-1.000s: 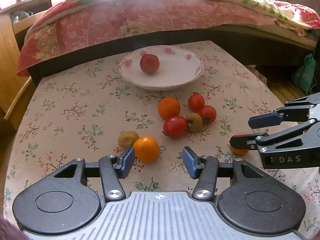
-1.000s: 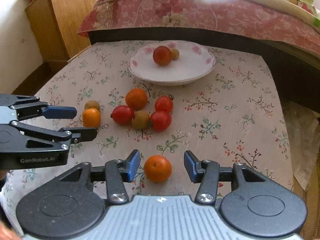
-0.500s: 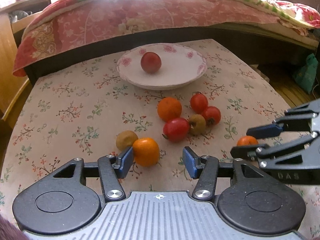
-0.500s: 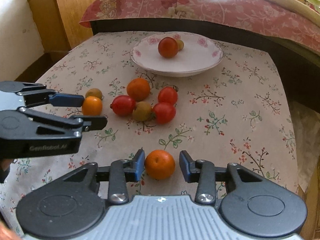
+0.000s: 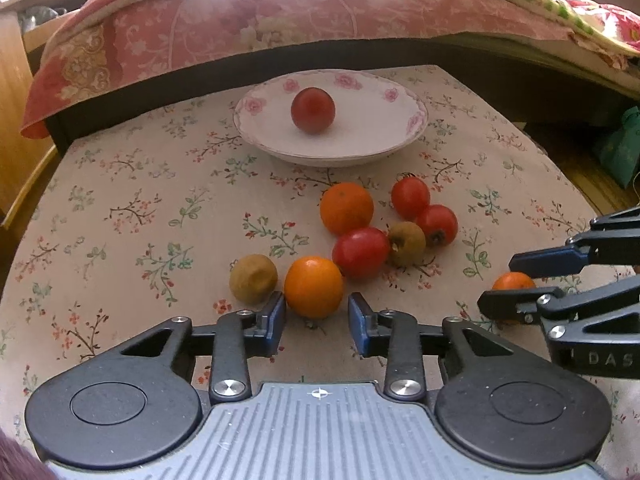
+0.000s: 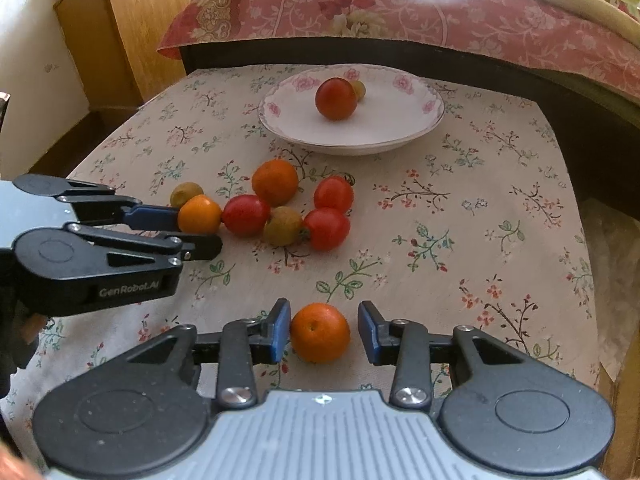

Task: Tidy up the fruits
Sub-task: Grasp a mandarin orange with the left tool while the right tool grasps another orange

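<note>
— So, what's the biggest thing?
— A table (image 5: 120,208) under a floral cloth, a bed (image 6: 400,12) along its far edge. The bowl (image 5: 256,128) is my landmark: white, pink roses on the rim, at the table's far middle.
— What's in the bowl?
— A red fruit (image 5: 313,110), and the right view shows a small yellow-green fruit (image 6: 359,89) touching it from behind.
— And the grippers?
— Both lie low on the near side of the bowl. The left gripper (image 5: 316,316) has its jaws apart, one on each side of an orange (image 5: 314,292); the left pad sits just beside the peel, the right pad is clear of it. The right gripper (image 6: 323,334) is also spread, around a second orange (image 6: 320,332), with small gaps on both sides. Neither fruit is pinched.
— The loose fruit?
— Just near of the bowl there's a cluster: a big orange (image 5: 346,208) nearest the bowl, a tomato (image 5: 410,198) to its right, another tomato (image 5: 437,225) beside that, a third tomato (image 5: 361,252) in front of the big orange, and a brown-green fruit (image 5: 407,243) wedged between the last two.
— Anything smaller?
— A dull brown fruit (image 5: 253,278), farther from the bowl, just left of the left gripper's orange. Whether those two touch I cannot tell.
</note>
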Action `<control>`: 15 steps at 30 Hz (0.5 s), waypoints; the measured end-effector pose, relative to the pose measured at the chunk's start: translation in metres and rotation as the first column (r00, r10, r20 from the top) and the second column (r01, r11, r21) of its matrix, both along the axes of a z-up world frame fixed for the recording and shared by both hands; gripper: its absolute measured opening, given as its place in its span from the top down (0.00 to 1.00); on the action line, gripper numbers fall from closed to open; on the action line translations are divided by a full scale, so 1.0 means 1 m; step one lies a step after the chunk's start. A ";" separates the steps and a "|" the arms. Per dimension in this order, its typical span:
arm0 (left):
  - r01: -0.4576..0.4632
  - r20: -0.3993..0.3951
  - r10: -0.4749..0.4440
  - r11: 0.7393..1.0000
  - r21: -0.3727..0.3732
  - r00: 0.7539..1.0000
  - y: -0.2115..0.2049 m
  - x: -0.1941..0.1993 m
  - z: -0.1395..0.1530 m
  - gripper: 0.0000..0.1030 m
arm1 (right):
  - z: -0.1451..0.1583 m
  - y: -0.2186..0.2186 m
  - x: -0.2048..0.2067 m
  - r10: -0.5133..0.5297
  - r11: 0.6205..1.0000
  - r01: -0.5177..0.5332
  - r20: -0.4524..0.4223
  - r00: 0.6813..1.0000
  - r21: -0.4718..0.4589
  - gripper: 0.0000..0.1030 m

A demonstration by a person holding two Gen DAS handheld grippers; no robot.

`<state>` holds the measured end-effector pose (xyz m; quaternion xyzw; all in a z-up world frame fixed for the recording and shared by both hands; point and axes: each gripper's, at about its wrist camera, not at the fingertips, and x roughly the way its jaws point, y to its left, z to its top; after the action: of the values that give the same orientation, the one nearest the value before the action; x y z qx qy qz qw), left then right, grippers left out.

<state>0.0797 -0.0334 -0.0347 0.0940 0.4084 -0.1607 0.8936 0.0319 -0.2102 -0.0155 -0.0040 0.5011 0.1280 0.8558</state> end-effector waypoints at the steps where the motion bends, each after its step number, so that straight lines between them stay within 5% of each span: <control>1: 0.001 0.005 -0.001 1.000 0.002 1.000 0.000 0.000 0.000 0.57 | 0.000 0.000 0.001 0.000 1.000 0.000 -0.001 1.000 0.000 0.62; 9: 0.004 0.017 -0.004 1.000 0.004 1.000 -0.004 0.007 -0.003 0.53 | -0.003 -0.001 0.002 0.011 1.000 -0.011 -0.009 1.000 0.006 0.62; 15: 0.018 0.017 -0.018 1.000 0.009 1.000 -0.004 0.005 -0.003 0.62 | -0.003 -0.001 0.000 0.023 1.000 -0.023 -0.002 1.000 -0.003 0.62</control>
<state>0.0844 -0.0379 -0.0373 0.1032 0.4004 -0.1662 0.8952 0.0318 -0.2112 -0.0184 -0.0111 0.5022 0.1371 0.8537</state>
